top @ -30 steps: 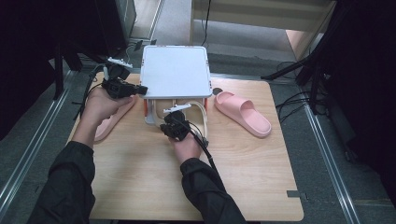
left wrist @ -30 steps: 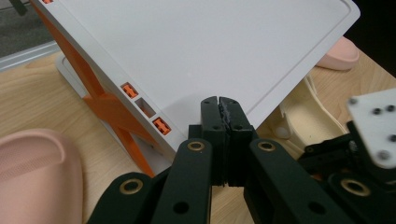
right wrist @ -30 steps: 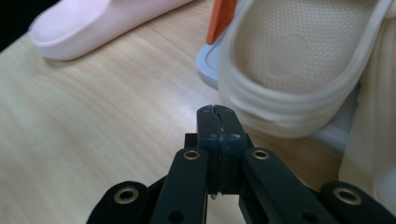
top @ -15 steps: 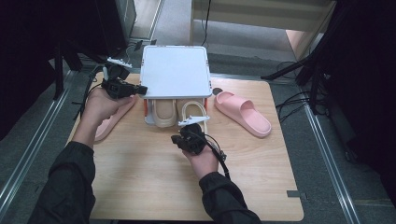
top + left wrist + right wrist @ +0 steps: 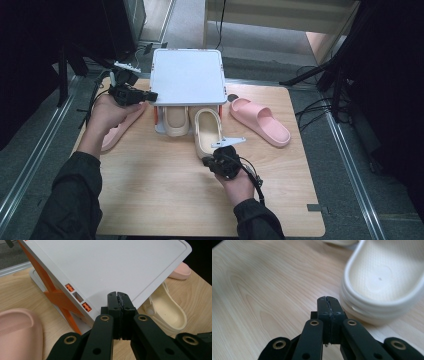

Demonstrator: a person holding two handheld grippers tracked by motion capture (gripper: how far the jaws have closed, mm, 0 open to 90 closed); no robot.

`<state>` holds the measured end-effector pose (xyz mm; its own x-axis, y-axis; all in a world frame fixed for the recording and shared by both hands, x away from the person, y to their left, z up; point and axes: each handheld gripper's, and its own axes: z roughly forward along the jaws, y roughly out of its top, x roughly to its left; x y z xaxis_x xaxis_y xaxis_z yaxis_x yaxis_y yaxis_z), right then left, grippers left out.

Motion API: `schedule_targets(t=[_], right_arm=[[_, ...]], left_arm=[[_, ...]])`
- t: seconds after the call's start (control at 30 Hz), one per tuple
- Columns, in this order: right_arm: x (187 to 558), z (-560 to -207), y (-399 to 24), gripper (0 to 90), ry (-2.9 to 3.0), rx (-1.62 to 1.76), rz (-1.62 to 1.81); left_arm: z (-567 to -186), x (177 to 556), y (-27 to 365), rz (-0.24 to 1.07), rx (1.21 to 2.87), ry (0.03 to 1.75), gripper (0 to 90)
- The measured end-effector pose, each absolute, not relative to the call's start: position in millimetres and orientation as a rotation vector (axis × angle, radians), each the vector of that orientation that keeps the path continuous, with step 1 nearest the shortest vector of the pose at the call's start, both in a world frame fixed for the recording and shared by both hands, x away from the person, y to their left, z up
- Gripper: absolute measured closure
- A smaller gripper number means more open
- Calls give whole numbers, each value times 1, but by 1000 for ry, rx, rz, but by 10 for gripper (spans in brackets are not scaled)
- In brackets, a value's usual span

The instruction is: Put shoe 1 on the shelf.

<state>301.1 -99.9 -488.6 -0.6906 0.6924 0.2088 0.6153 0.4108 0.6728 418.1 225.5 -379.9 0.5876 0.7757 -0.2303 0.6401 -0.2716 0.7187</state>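
High view: I see a wooden table [image 5: 165, 195] with a white rack [image 5: 187, 75] at its far side and both of my grippers over it.
Left gripper [image 5: 150, 96]: I hold it at the rack's left front corner, jaws pressed together, nothing between them; in the left gripper view [image 5: 117, 296] the tips lie at the edge of the white top panel; whether they touch it I cannot tell.
Right gripper [image 5: 212, 161]: jaws pressed together and empty, just beside the heel of the cream slipper [image 5: 207, 131]; in the right gripper view [image 5: 329, 301] the tips sit by its ribbed sole edge [image 5: 384, 285].
Cream slipper: lies clear in front of the rack, toe toward it.
Second cream slipper [image 5: 176, 122]: partly under the rack.
Pink slippers: one right of the rack [image 5: 260, 120], one under my left hand [image 5: 117, 131].
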Motion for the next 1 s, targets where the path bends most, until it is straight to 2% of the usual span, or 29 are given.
schedule_targets(t=[0.37,0.87,1.0], right_arm=[[308,-502,-122,900,2539,1247,1079],[339,-505,-104,900,2494,1287,1064],[351,-505,-99,870,2472,1298,1075]], left_arm=[[-380,418,226,209,1999,1127,894],[-380,418,226,212,1999,1127,894],[-380,418,226,211,1995,1127,893]])
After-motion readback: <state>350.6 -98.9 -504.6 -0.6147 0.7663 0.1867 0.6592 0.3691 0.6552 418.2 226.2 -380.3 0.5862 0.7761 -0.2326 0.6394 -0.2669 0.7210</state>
